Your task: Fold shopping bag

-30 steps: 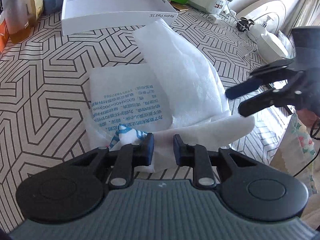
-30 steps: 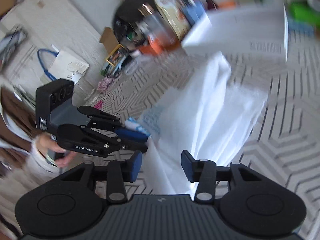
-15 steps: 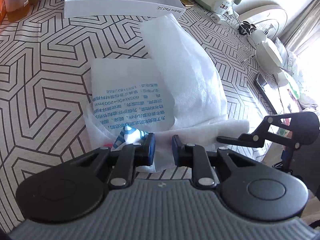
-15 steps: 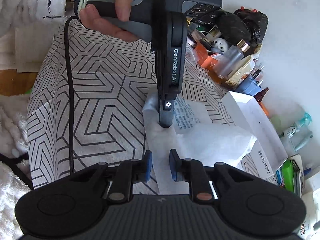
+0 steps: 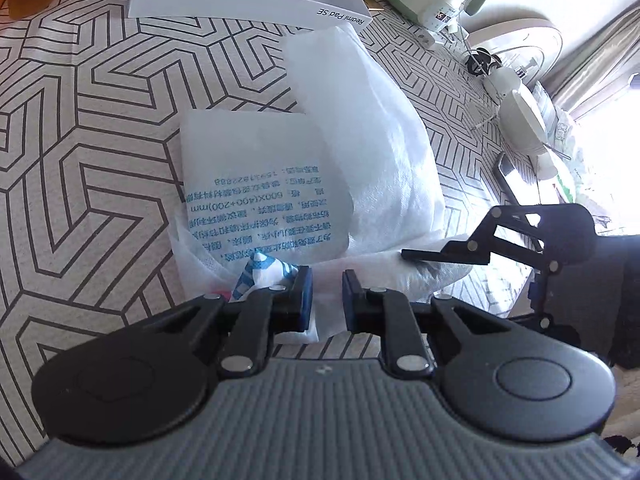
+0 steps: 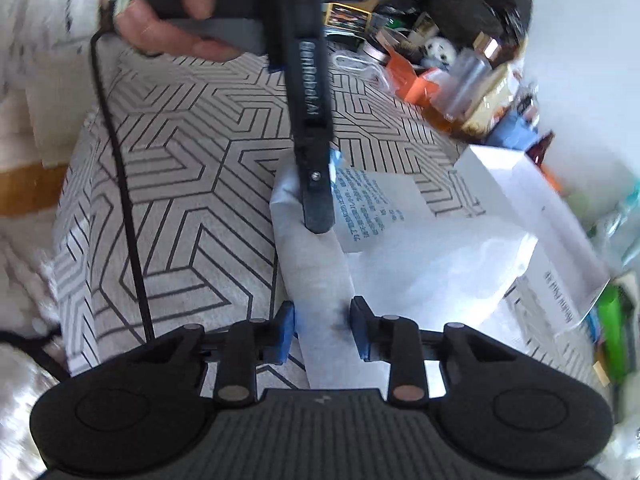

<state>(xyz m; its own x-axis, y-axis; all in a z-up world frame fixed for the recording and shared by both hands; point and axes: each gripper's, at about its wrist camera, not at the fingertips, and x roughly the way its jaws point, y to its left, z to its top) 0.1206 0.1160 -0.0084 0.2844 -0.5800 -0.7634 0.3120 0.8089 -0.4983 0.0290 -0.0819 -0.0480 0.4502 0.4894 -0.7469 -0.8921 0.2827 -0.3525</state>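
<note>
Mid-fold – left hand-held gripper (image 5: 326, 294) pins the shopping bag (image 5: 360, 152) edge, jaws slightly apart, right hand-held gripper (image 6: 322, 330) parted astride it – next, clamp and fold over

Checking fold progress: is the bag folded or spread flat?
Partly folded: the bag has layers lapped over its printed panel, bunched near edge.
</note>
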